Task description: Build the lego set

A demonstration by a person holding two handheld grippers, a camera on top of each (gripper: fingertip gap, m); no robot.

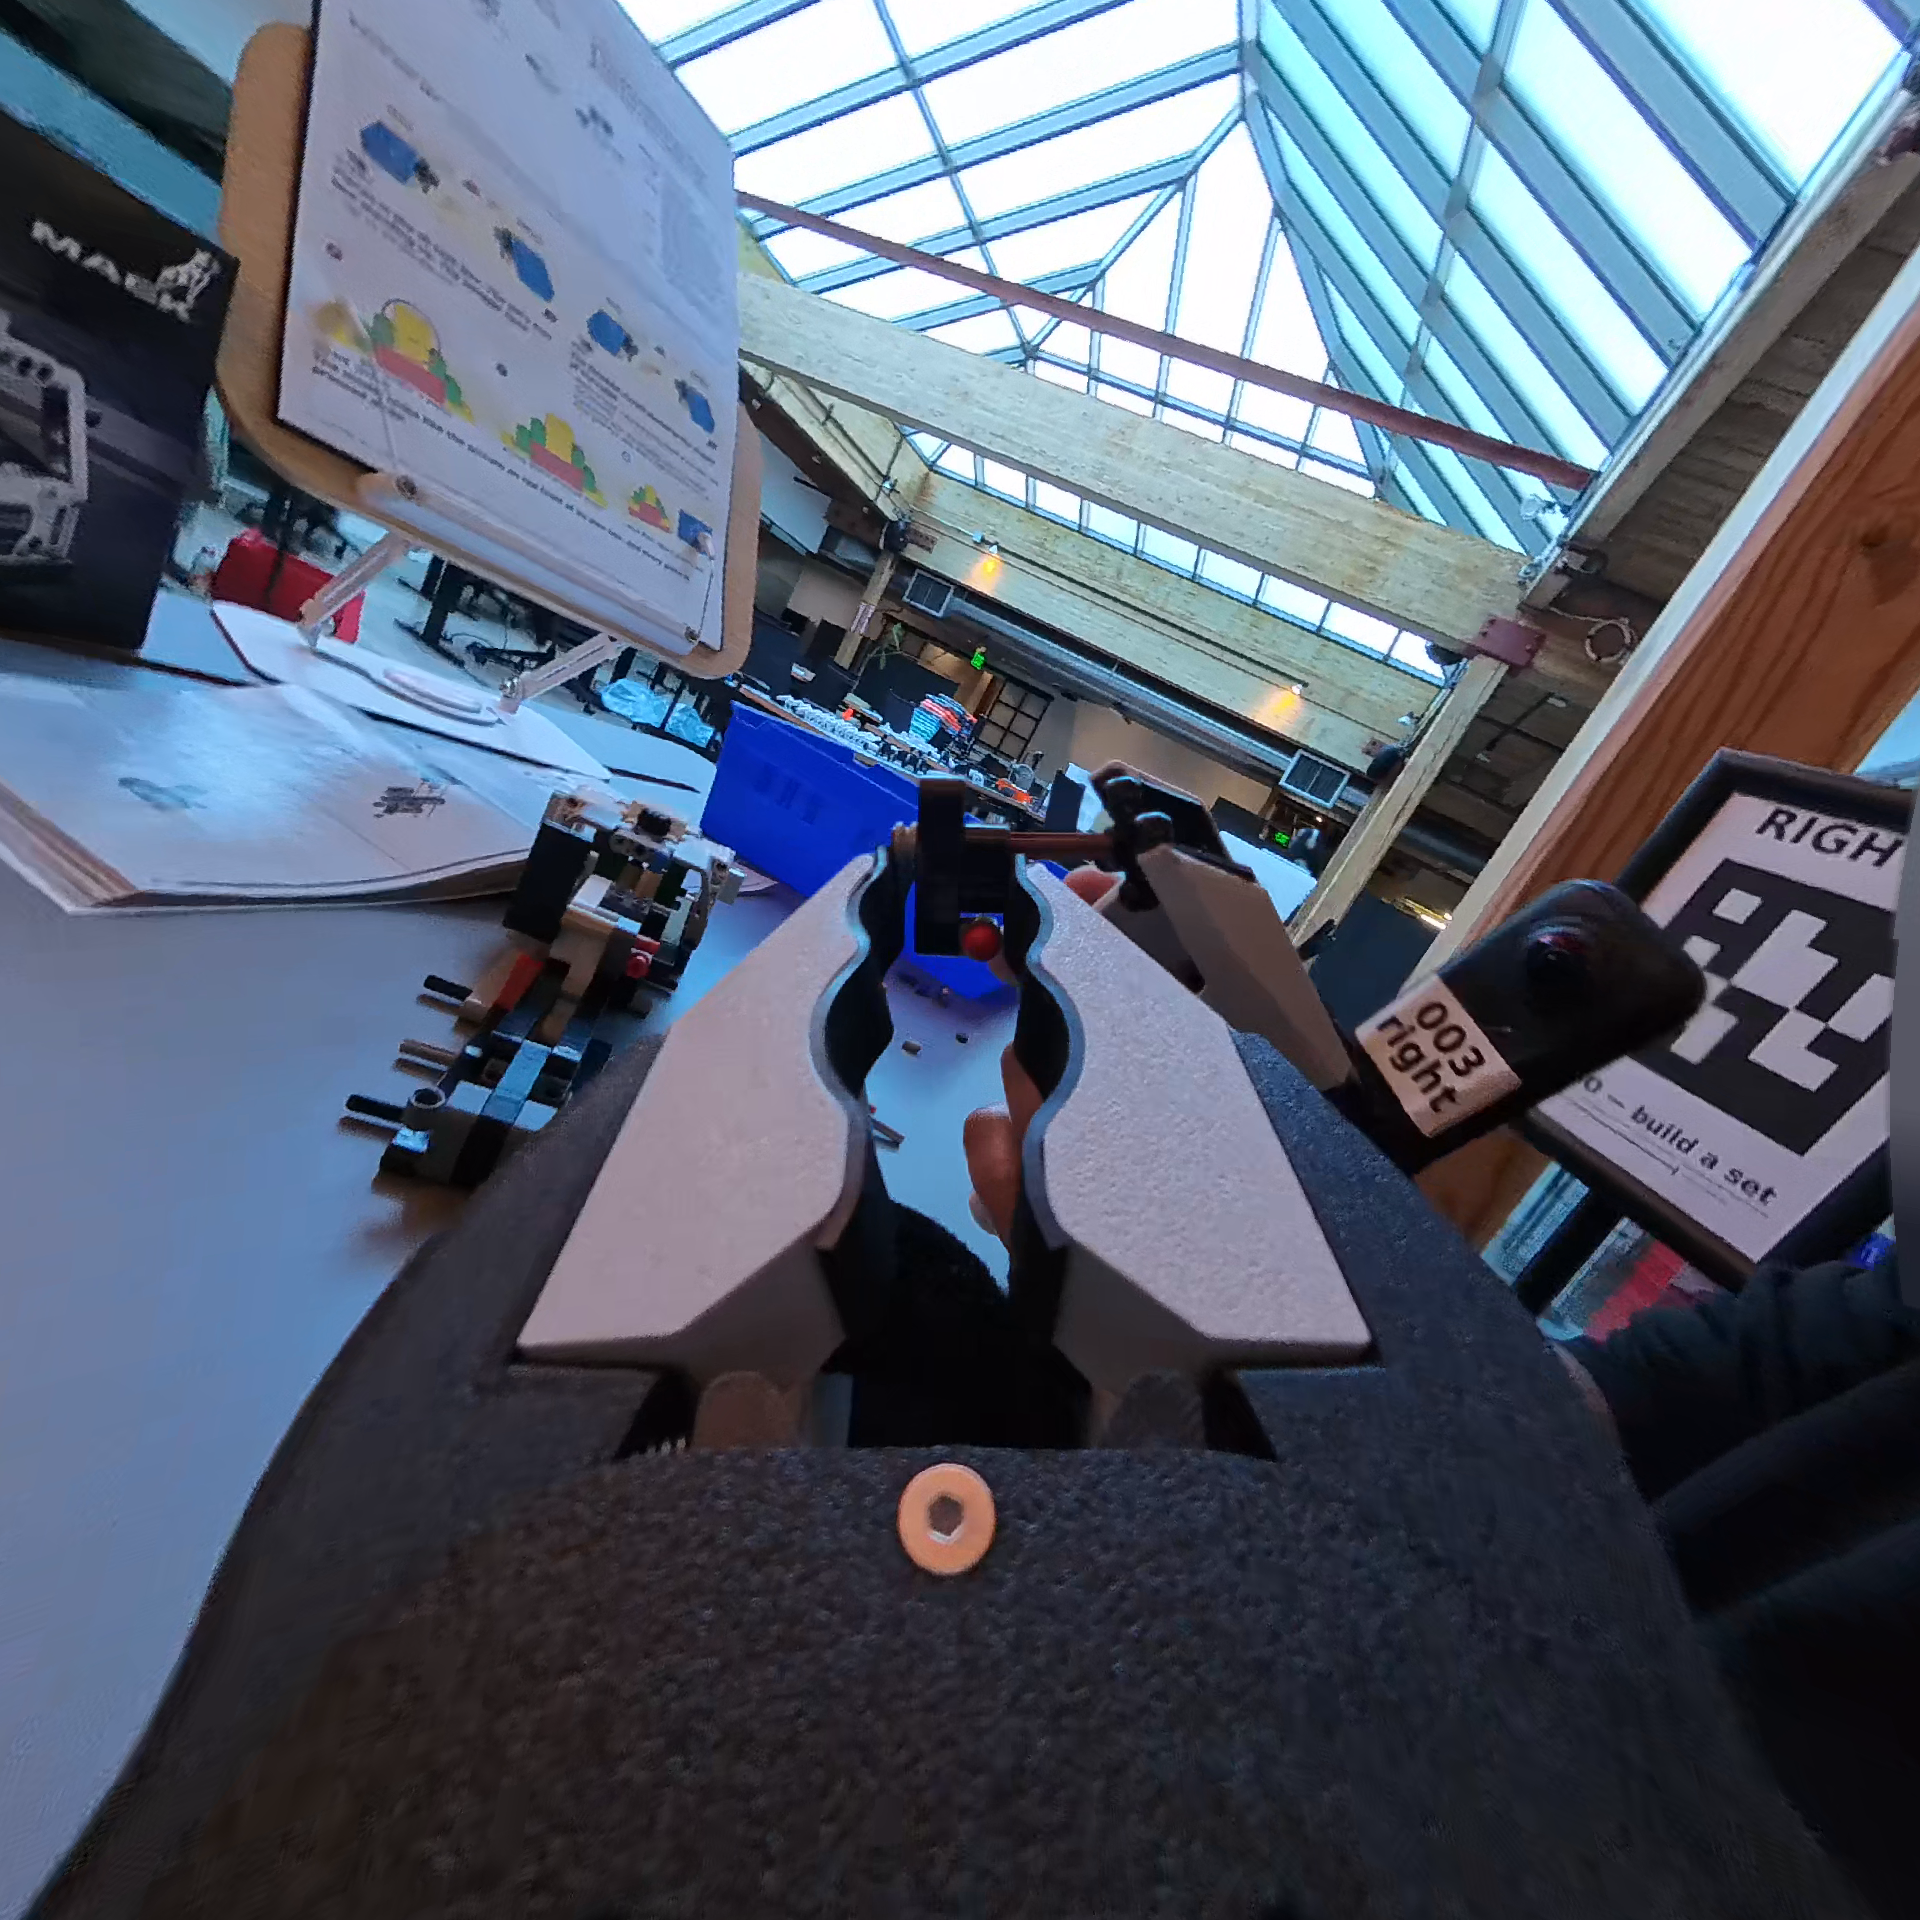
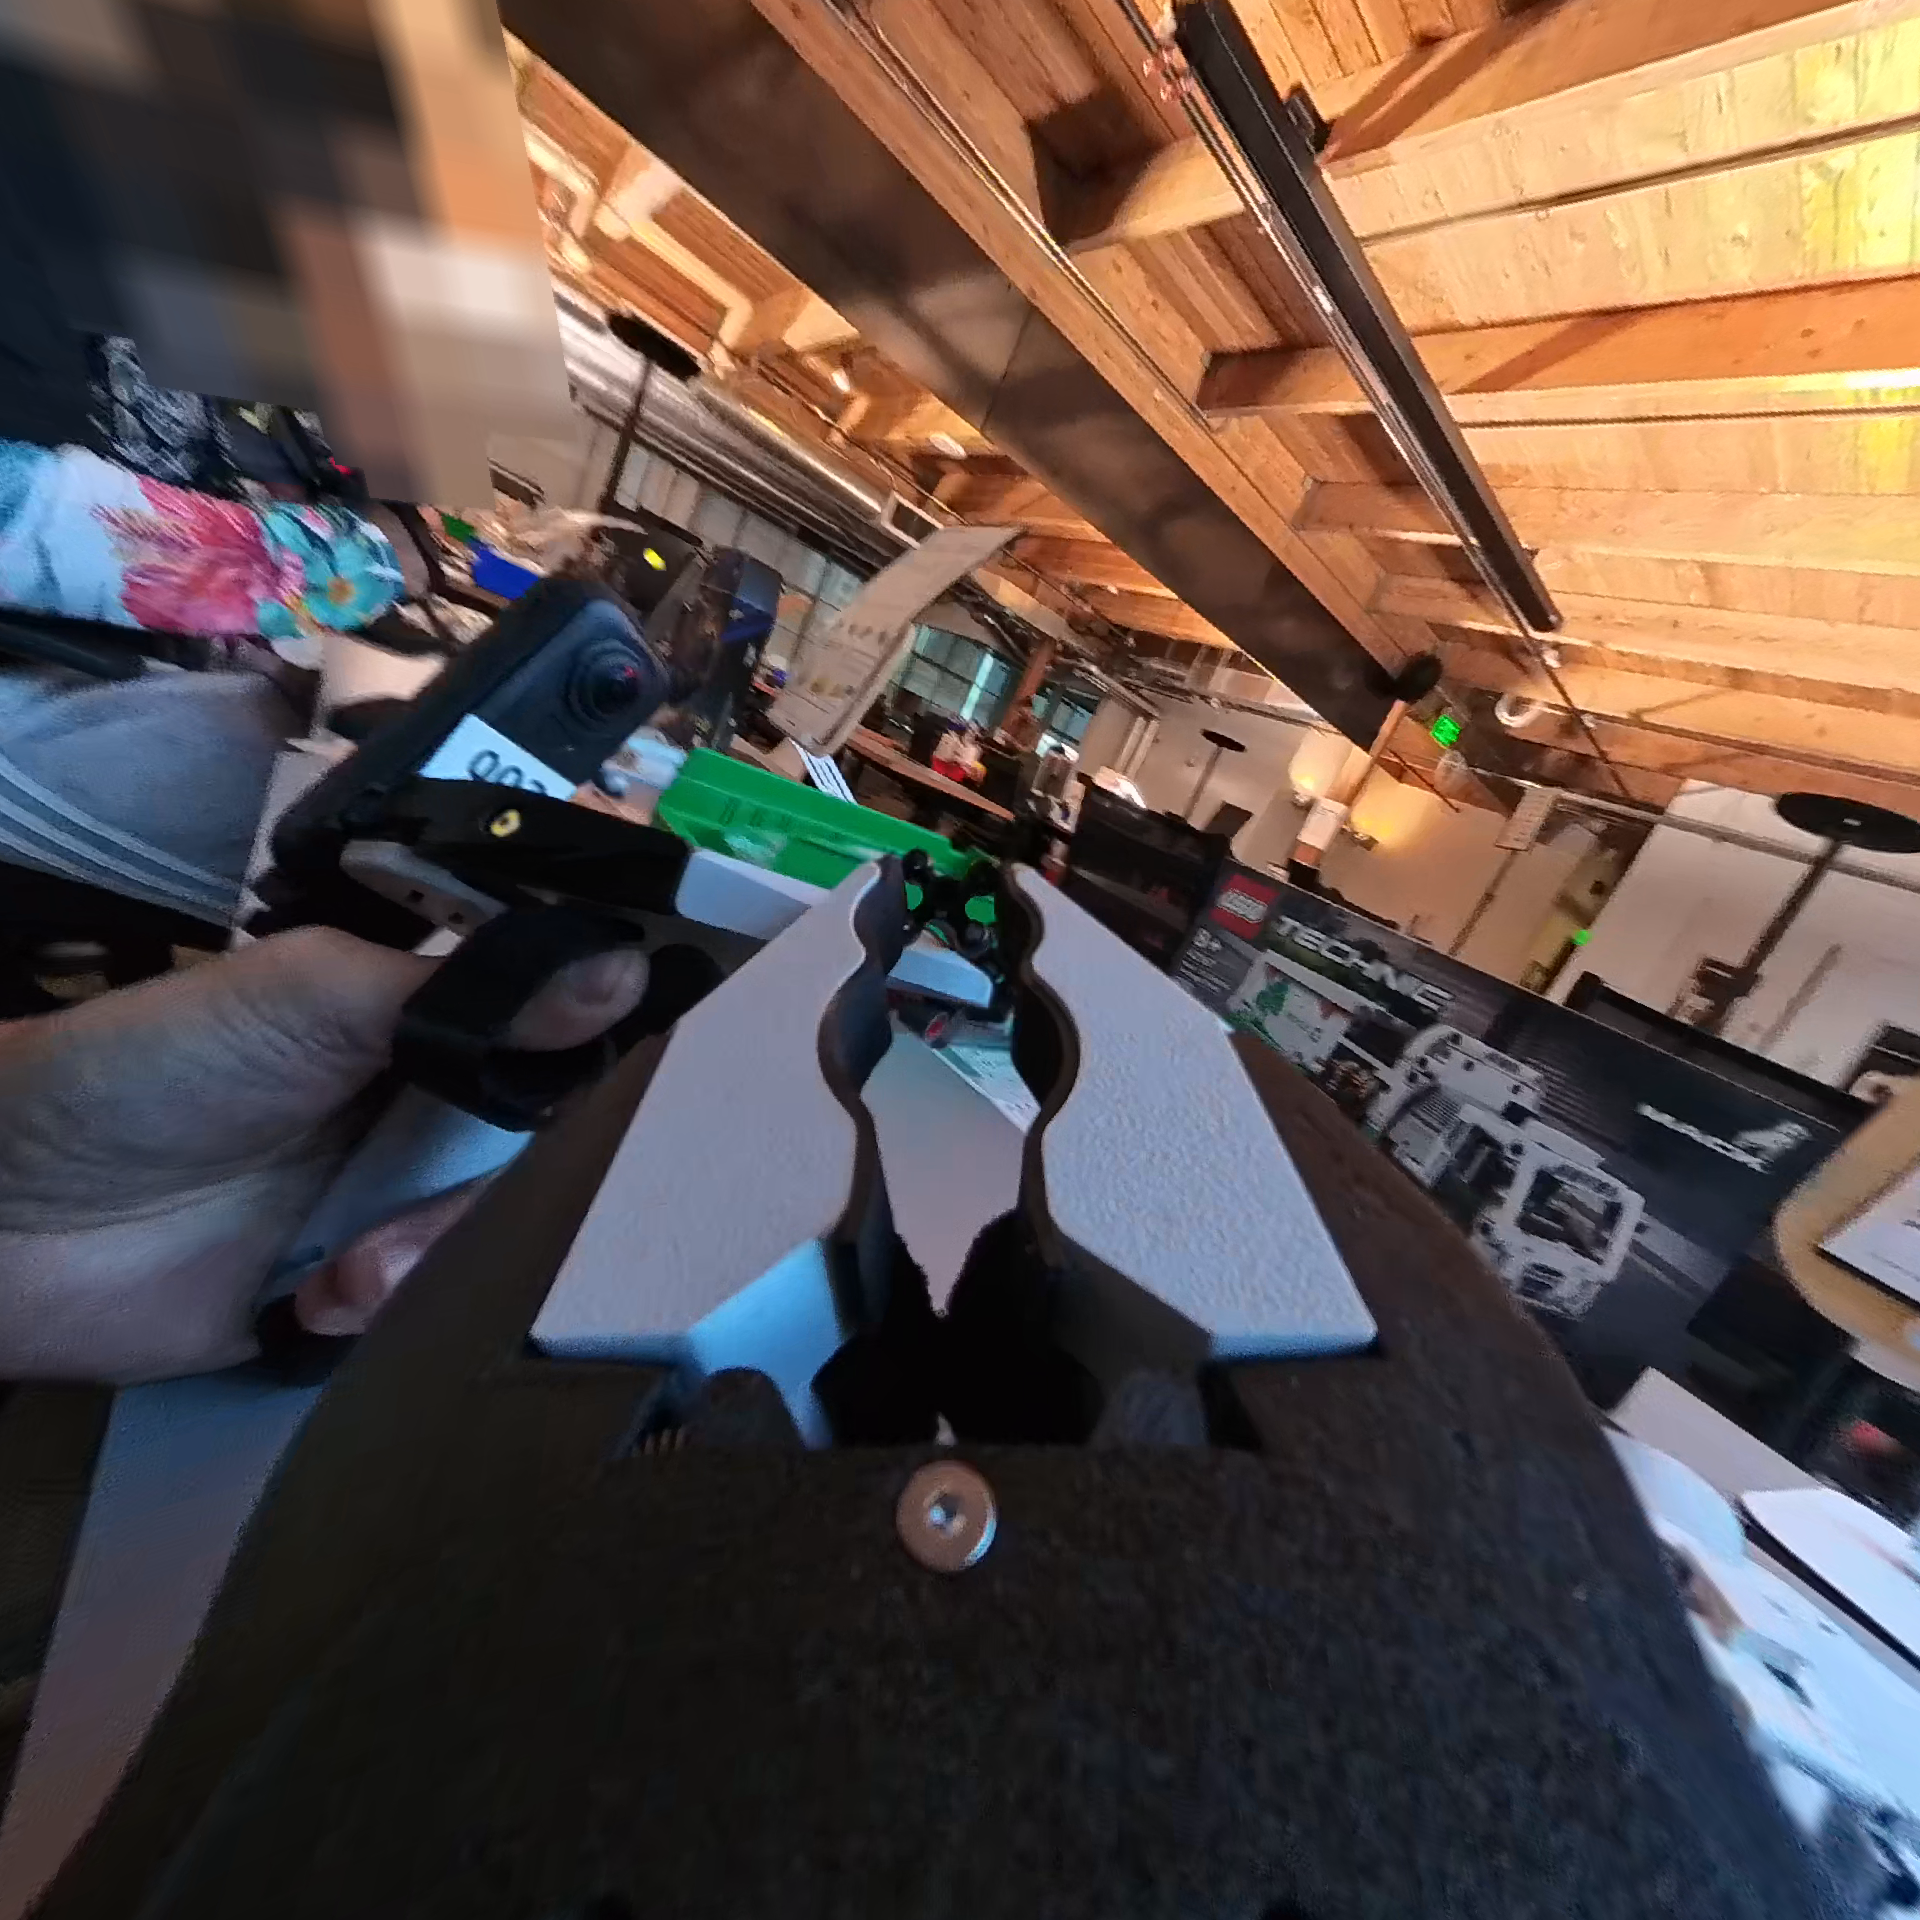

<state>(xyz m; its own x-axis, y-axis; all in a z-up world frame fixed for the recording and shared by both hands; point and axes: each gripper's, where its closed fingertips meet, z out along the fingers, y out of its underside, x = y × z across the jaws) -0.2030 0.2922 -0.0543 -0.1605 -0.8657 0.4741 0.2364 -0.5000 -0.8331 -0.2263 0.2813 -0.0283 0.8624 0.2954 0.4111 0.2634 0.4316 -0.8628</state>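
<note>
While the half-built chassis [image 1: 566,966] waits on the table [image 1: 156,1195], my left gripper [image 1: 951,914] clamps a black beam piece [image 1: 951,873] — my right gripper [image 2: 951,914] pinches a small black connector [image 2: 951,909]. Both parts hang in mid-air, unjoined — most of the build remains, I judge.

- The left gripper [image 1: 951,894] points forward from the centre of the left wrist view. Its grey fingers [image 1: 748,1081] are drawn close together at the tips and clamp a small black piece [image 1: 951,883].
- The right gripper [image 2: 940,914] rises from the bottom centre of the right wrist view. Its tips are also close and pinch a small black part [image 2: 951,920].
- In the left wrist view, the right gripper comes in from the right, and its tip is just beside the left one.
- A hand [image 2: 156,1132] at the left of the right wrist view grips the handle of the left gripper, with its fingers [image 2: 582,987] bent around it.
</note>
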